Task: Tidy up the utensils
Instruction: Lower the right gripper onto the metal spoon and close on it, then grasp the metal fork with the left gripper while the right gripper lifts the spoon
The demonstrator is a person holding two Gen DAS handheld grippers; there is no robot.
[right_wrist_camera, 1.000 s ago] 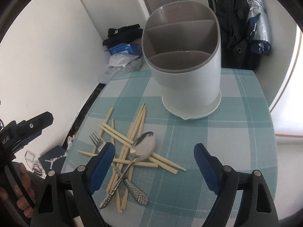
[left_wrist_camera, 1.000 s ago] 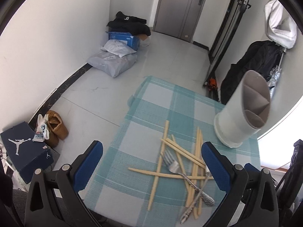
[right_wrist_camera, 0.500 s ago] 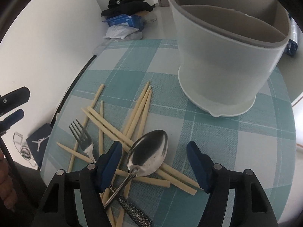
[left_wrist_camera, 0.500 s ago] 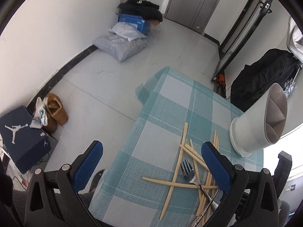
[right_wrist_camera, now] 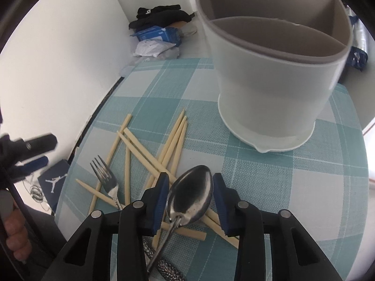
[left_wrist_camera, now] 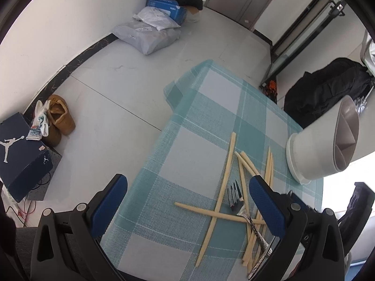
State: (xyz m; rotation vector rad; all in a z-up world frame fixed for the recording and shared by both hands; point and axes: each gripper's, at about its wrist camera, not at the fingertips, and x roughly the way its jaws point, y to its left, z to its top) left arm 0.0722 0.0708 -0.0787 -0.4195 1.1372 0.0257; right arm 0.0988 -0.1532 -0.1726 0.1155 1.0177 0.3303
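A silver spoon [right_wrist_camera: 191, 194] lies on a heap of pale chopsticks [right_wrist_camera: 173, 140] on the teal checked tablecloth [right_wrist_camera: 304, 187]. My right gripper [right_wrist_camera: 189, 182] is closing, its blue pads touching both edges of the spoon's bowl. A fork [right_wrist_camera: 103, 173] rests left of it. Behind stands the white divided utensil holder [right_wrist_camera: 276, 89], with nothing seen inside. In the left wrist view my left gripper [left_wrist_camera: 187, 187] hangs open over the cloth, nothing between its fingers, with the chopsticks [left_wrist_camera: 225, 171], the fork [left_wrist_camera: 234, 196] and the holder [left_wrist_camera: 316, 149] to its right.
The table's left edge drops to a grey floor with a dark shoe box [left_wrist_camera: 21, 154], brown shoes [left_wrist_camera: 61, 117], grey bags [left_wrist_camera: 150, 35] and a black backpack [left_wrist_camera: 328, 89]. A person's hand [right_wrist_camera: 16, 234] holds the left gripper [right_wrist_camera: 35, 145] at the far left.
My right gripper came down and forward over the spoon and its jaws narrowed onto the bowl. The left gripper sank and shifted left, staying open.
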